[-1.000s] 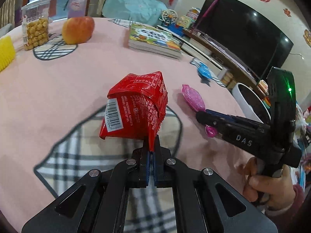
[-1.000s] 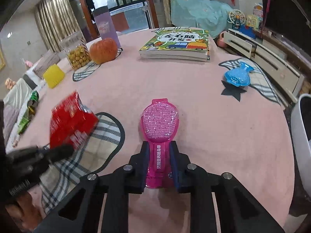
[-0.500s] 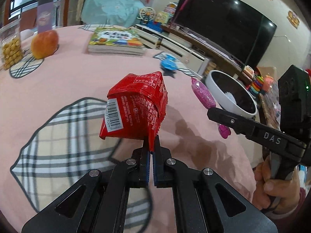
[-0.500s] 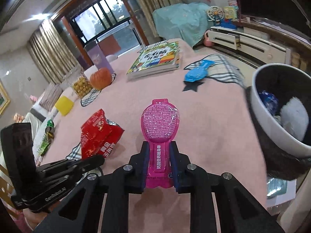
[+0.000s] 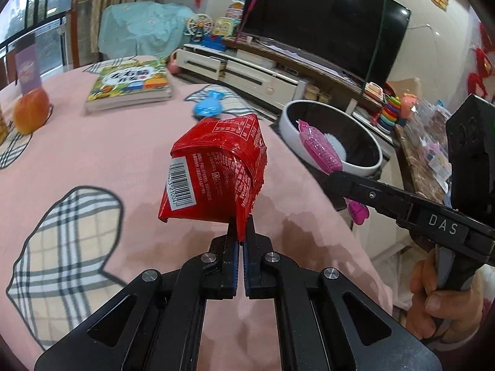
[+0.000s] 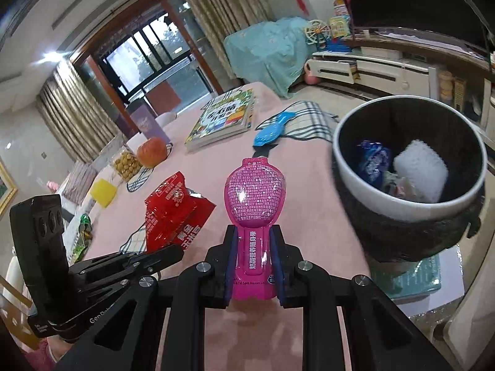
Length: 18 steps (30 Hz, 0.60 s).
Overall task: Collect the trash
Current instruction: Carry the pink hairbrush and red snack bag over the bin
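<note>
**Mei:** Trash first: where is each piece? I see the red snack bag (image 5: 213,170) hanging in the air above the pink tablecloth (image 5: 92,142), near the table's edge on the bin side.

**Jun:** Yes. The left gripper (image 5: 240,235) has its fingers pressed together on a thin bottom corner of that bag, and nothing else supports it. The right gripper (image 6: 252,247) pinches the neck of the pink candy wrapper (image 6: 255,191) between its blue pads, fingers only slightly apart, with the bulb end sticking out forward.

**Mei:** And the bin?

**Jun:** The round bin (image 6: 371,207) stands off the table's edge, lower than the tabletop. A white crumpled piece (image 6: 422,173) and a blue wrapper (image 6: 372,160) already lie inside. From the left wrist camera the pink wrapper appears over the bin's near rim.

**Mei:** So how should the drop go?

**Jun:** I'd judge the pink one is nearly there. Bring its bulb end past the rim, above the dark inside, before spreading the fingers; released over the rim, it could tip outward to the floor.

**Mei:** The red bag?

**Jun:** It is light and held by a corner, so it may swing. Carry it steadily, keep clear of the other gripper, and release only once the whole bag hangs inside the rim.

**Mei:** Anything left?

**Jun:** The blue wrapper on the table (image 6: 269,131), near the book (image 6: 222,117), looks like trash too.
</note>
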Motion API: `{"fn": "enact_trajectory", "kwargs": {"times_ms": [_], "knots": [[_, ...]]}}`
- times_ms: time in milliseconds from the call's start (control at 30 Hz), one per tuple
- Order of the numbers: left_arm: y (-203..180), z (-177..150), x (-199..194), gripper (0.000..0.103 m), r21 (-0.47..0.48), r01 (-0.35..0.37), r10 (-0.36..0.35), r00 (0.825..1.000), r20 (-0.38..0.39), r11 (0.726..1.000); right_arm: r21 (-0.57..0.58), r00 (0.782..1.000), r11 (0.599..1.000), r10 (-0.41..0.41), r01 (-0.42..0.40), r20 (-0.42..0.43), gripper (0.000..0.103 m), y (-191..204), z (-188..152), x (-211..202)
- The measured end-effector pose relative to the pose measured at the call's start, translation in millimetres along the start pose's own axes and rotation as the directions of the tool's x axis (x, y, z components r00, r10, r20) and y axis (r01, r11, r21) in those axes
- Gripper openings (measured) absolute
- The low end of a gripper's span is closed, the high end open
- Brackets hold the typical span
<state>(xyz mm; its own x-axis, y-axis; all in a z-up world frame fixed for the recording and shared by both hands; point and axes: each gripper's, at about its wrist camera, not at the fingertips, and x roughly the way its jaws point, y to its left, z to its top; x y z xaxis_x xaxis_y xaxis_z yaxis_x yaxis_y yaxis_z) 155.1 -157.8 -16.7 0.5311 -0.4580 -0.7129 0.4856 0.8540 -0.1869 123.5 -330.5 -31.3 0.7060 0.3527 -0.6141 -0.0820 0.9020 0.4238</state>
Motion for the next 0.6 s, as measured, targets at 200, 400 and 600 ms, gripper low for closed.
{"fn": "enact_trajectory", "kwargs": {"times_ms": [200, 400, 600], "knots": [[-25, 4, 5, 0.002, 0.045, 0.006, -0.006, 1.000, -0.004, 0.999, 0.021, 0.999, 1.000, -0.007, 0.006, 0.031, 0.021, -13, 1, -18], [-46, 7, 8, 0.002, 0.089, 0.009, -0.009, 1.000, 0.001, 0.996, 0.039, 0.998, 0.999, -0.017, 0.015, 0.053, 0.021, -26, 0, -32], [-57, 12, 11, 0.002, 0.106, 0.019, -0.019, 1.000, 0.001, 0.994, 0.055, 0.997, 0.998, -0.031, 0.027, 0.070, 0.021, -36, -1, -44]]}}
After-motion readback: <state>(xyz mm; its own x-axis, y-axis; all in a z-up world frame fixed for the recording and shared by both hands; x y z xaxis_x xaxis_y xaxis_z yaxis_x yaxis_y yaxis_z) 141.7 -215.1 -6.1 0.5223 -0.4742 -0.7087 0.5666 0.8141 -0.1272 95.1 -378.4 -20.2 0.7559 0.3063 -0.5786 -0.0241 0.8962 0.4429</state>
